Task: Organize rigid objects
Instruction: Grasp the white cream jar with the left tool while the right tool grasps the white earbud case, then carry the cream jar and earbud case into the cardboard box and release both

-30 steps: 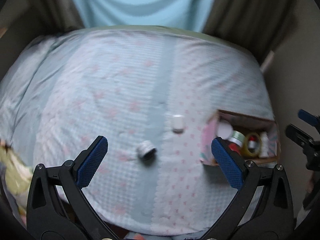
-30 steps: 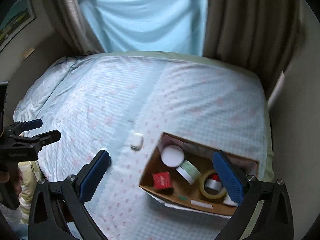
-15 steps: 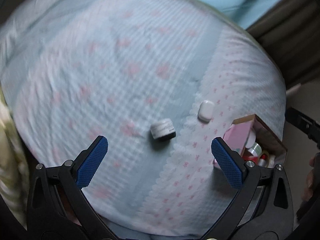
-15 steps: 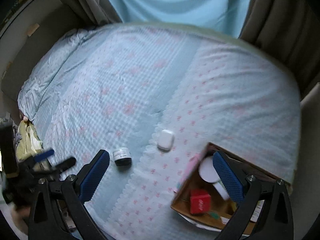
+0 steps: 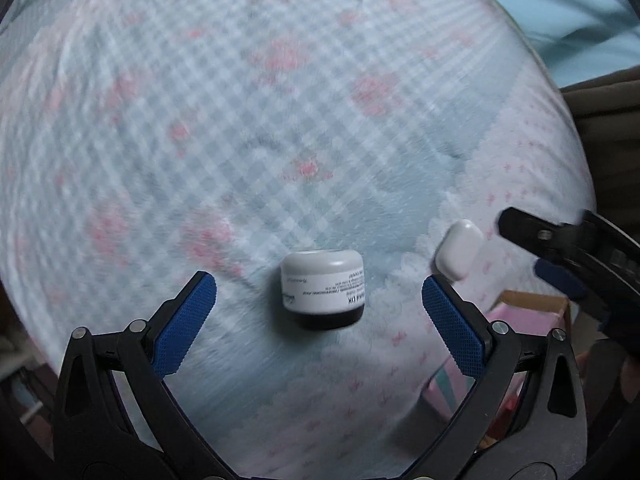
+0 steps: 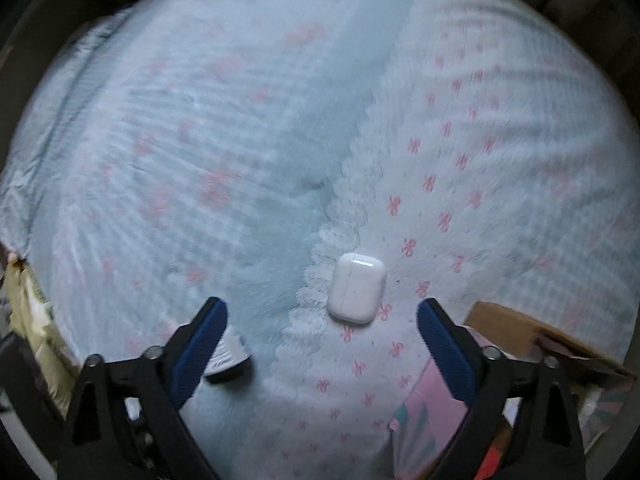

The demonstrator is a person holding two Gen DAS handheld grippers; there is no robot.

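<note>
A small jar (image 5: 322,287) with a white lid and dark base lies on the bedspread between the spread fingers of my left gripper (image 5: 320,320), which is open and not touching it. A white earbud case (image 6: 356,287) lies just ahead of my open right gripper (image 6: 320,344), a little right of centre. The case also shows in the left wrist view (image 5: 458,249). The jar (image 6: 229,360) is partly hidden behind the right gripper's left finger. The right gripper also shows at the left wrist view's right edge (image 5: 560,252).
A cardboard box (image 6: 540,332) with pink flaps stands on the bed at the right, close to the right gripper; it also shows in the left wrist view (image 5: 532,304). The bedspread (image 6: 280,120) stretches ahead. Curtains hang beyond the bed.
Both grippers have dropped down close to the bed. The left one has closed in on the jar, the right one on the earbud case. Both stay open.
</note>
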